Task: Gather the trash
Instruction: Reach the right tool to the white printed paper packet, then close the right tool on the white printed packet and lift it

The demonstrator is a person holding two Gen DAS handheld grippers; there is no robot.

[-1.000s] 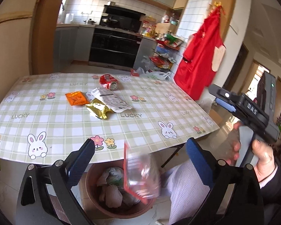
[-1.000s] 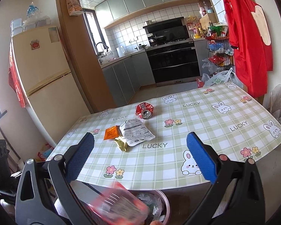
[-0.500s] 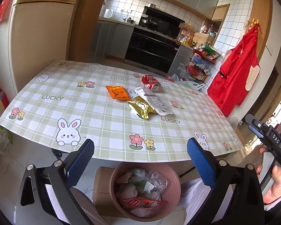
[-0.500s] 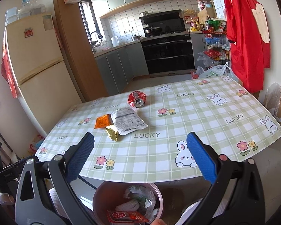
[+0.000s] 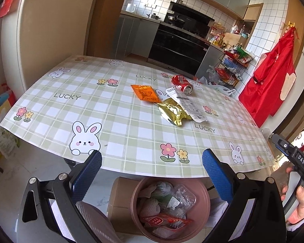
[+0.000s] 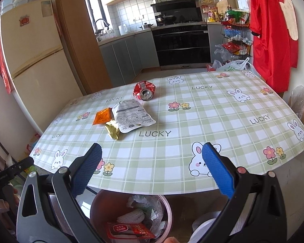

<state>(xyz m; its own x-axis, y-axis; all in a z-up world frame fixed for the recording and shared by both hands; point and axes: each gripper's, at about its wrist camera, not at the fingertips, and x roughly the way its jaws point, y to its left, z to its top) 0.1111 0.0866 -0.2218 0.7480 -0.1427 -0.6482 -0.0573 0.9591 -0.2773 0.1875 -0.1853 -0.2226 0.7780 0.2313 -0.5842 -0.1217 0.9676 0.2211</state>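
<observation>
On the checked table [image 5: 111, 121] lie a crushed red can [image 5: 182, 85], an orange packet [image 5: 145, 93], a gold wrapper [image 5: 173, 111] and a white printed pouch [image 5: 188, 105]. In the right wrist view they appear as the can [image 6: 144, 91], orange packet [image 6: 102, 116], gold wrapper [image 6: 112, 130] and pouch [image 6: 131, 117]. A pink bin [image 5: 170, 206] below the table's near edge holds a red wrapper [image 5: 164, 220] and other trash; it also shows in the right wrist view [image 6: 131, 216]. My left gripper [image 5: 152, 174] and right gripper [image 6: 152, 170] are open and empty, above the bin.
A fridge [image 5: 46, 30] stands left, kitchen counters and an oven [image 5: 178, 42] behind. A red apron [image 5: 271, 81] hangs right beside a wire rack [image 5: 233, 64]. A cardboard box [image 5: 119, 198] sits beside the bin. My right hand and its gripper handle [image 5: 295, 172] show at the right edge.
The red wrapper fell from between the fingers into the bin. Both grippers have lifted and tilted up toward the table; the left view has swung left.
</observation>
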